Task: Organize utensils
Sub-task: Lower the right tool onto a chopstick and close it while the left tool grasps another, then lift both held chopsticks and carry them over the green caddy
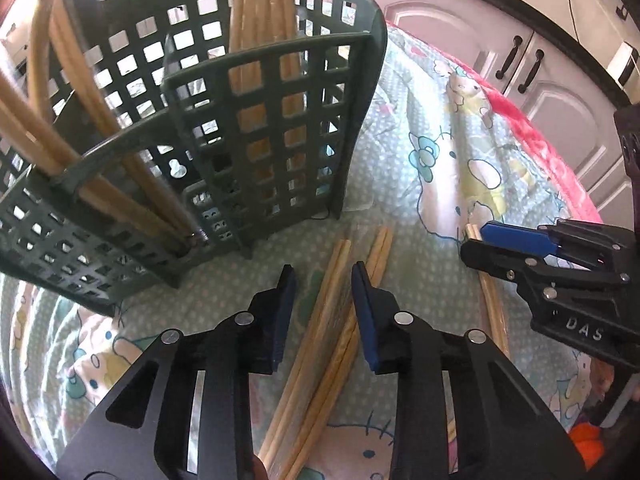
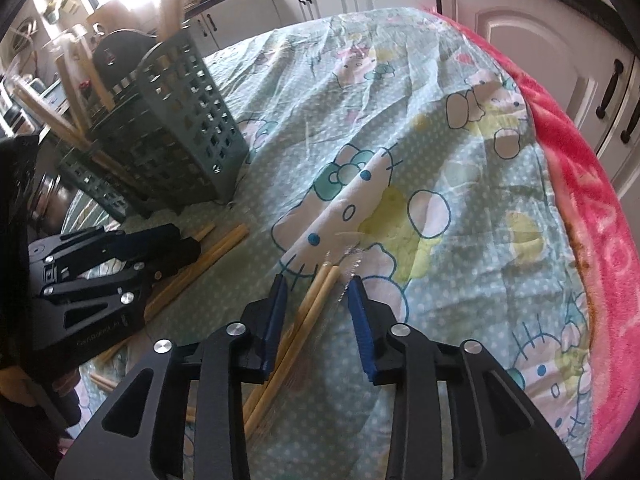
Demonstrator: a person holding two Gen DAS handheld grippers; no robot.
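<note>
A green slotted utensil holder [image 1: 256, 120] stands on the cloth with several wooden chopsticks [image 1: 260, 12] upright in its compartments; it also shows in the right wrist view [image 2: 176, 128]. My left gripper [image 1: 324, 276] is open, its jaws straddling loose chopsticks [image 1: 332, 320] that lie on the cloth. My right gripper [image 2: 316, 286] is open over a pair of chopsticks [image 2: 304, 312] in a clear sleeve. It shows in the left wrist view [image 1: 480, 240] at the right, above another chopstick pair [image 1: 494, 312].
A Hello Kitty cloth [image 2: 400, 140] covers the table, with a pink blanket [image 2: 592, 200] along its right edge. White cabinets [image 1: 540, 60] stand behind. More chopsticks [image 2: 192, 260] lie near the left gripper [image 2: 176, 246].
</note>
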